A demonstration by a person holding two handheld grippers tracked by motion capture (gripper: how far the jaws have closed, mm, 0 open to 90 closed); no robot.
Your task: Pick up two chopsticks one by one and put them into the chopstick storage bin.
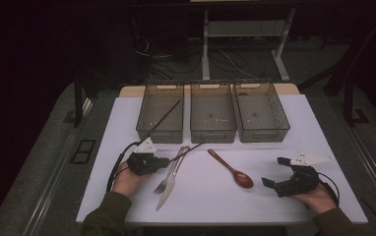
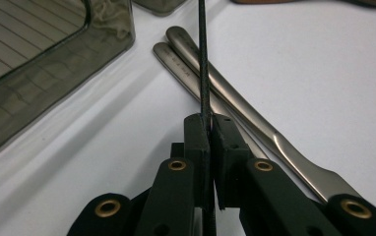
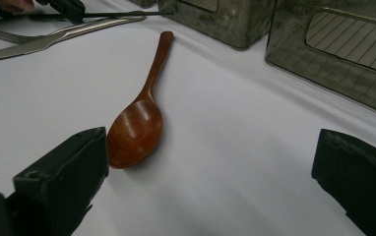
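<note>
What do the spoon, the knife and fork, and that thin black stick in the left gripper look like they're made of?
The spoon looks like wood, reddish-brown with a smooth, glossy sheen. The knife and fork look like metal, probably brushed steel: grey and dully reflective. The stick clamped in the left gripper is matt black with a fine texture; whether it is wood, plastic or fibre is unclear.

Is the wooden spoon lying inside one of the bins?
No, the wooden spoon lies on the white table in front of the bins.
</note>
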